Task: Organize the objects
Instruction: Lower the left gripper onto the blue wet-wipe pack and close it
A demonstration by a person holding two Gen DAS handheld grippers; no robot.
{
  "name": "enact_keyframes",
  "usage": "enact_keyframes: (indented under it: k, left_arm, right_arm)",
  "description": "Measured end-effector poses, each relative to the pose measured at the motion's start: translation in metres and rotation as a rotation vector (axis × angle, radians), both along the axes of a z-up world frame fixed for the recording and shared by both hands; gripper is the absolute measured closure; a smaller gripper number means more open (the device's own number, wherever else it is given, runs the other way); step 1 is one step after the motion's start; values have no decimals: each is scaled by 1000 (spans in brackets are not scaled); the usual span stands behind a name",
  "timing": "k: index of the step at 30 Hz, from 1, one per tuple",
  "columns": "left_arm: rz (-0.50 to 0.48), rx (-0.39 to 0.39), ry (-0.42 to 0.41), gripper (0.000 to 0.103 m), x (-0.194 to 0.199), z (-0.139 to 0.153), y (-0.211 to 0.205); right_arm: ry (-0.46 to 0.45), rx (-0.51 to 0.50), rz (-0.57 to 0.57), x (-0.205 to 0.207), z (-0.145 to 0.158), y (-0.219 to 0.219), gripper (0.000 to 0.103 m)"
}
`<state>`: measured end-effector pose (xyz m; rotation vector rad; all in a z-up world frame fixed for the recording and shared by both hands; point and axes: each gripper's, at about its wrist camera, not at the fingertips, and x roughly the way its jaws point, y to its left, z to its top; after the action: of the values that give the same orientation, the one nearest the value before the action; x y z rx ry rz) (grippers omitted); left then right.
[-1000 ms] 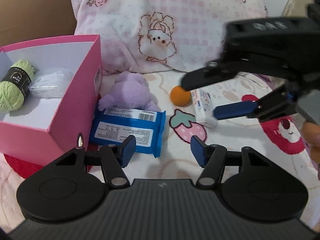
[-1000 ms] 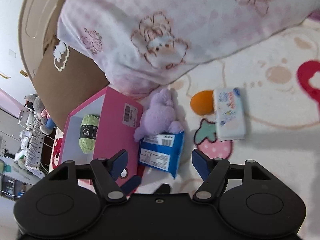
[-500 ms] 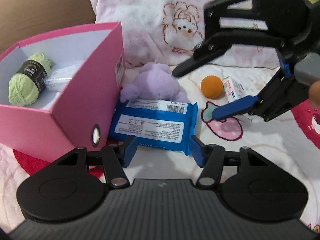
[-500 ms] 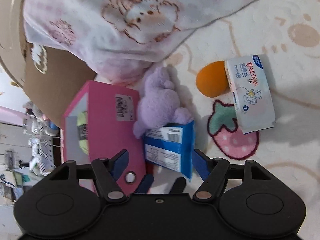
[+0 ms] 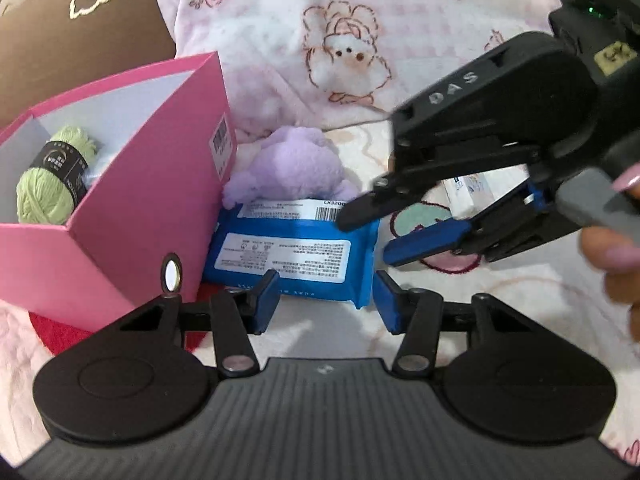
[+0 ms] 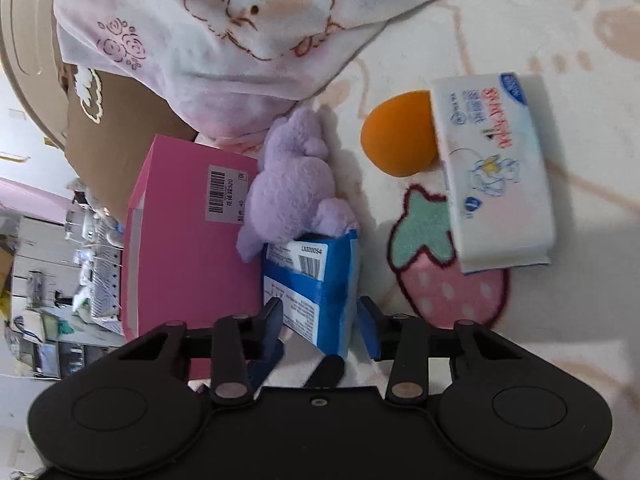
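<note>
A blue wipes pack [image 5: 292, 254] lies on the bed beside an open pink box [image 5: 120, 184]. The box holds green yarn [image 5: 54, 178]. A purple plush [image 5: 292, 168] lies behind the pack. My left gripper [image 5: 326, 300] is open, just in front of the pack. My right gripper [image 5: 372, 232] is open, its jaws straddling the pack's right end. In the right wrist view the blue pack [image 6: 312, 280] sits between the open fingers of the right gripper [image 6: 322, 322]. An orange ball [image 6: 398, 134] and a white tissue pack [image 6: 496, 168] lie to the right.
A pink-and-white blanket [image 5: 360, 40] is heaped behind the objects. A brown cushion [image 5: 60, 40] stands at the back left. The bed sheet [image 6: 440, 280] has a strawberry print. A person's hand [image 5: 616, 248] holds the right gripper.
My right gripper has moved left and down from the white tissue pack to the blue pack's right end. My left gripper has moved closer to the blue pack.
</note>
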<state>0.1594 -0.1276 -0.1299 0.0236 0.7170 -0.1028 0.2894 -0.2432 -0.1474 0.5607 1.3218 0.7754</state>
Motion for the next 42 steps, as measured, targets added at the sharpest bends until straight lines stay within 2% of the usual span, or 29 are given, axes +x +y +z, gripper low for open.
enact_keyframes:
  k: [3, 4, 6, 8, 11, 14, 15, 19, 22, 24, 26, 29, 31, 34, 36, 38, 40, 42]
  left_arm:
    - [-23, -37, -22, 55, 1, 3, 4]
    - [-28, -25, -35, 59, 1, 4, 5]
    - [-56, -36, -25, 69, 2, 3, 6]
    - [-53, -44, -29, 74, 2, 1, 7]
    - [-42, -99, -21, 77, 4, -2, 13]
    - [-43, -121, -11, 81, 4, -4, 18]
    - [-46, -123, -7, 81, 4, -6, 19]
    - [-39, -145, 11, 81, 6, -13, 23]
    - [-36, -190, 10, 81, 7, -13, 30]
    - [-52, -179, -2, 81, 6, -12, 29]
    - [-68, -172, 2, 81, 5, -12, 29]
    - [-99, -237, 21, 81, 2, -10, 33]
    - [-120, -244, 14, 80, -3, -5, 35]
    - [-145, -250, 21, 77, -8, 0, 36]
    - [-161, -225, 50, 68, -6, -3, 32]
    - [-153, -192, 50, 68, -7, -8, 28]
    - [-162, -206, 56, 68, -7, -9, 27]
    - [-164, -227, 44, 62, -7, -5, 28]
  right_arm:
    - [-43, -70, -7, -6, 8, 4, 79]
    - [-60, -101, 8, -8, 9, 9, 79]
    - [-110, -146, 29, -13, 15, 14, 79]
    - [-114, -121, -5, -16, 18, 12, 78]
    - [-118, -96, 2, -19, 17, 14, 75]
    - [-133, -117, 0, -16, 10, 25, 68]
    - [-122, -124, -6, -14, 6, 28, 63]
    - [-84, -133, -17, -9, -10, 32, 62]
    - [-124, -152, 3, -10, -4, 35, 77]
    - [-165, -179, 44, -14, 3, 37, 81]
    - [-168, -194, 50, -15, 7, 32, 82]
    - [-175, -213, 66, -20, 14, 25, 83]
    - [-184, -221, 77, -25, 21, 19, 84]
    - [-201, -285, 105, -34, 28, 8, 84]
    - [-141, -304, 108, -34, 23, -4, 83]
    - [-90, -290, 69, -28, 16, -19, 82]
    - [-106, -329, 41, -26, 13, -32, 82]
    - [-97, -342, 29, -27, 12, -39, 84]
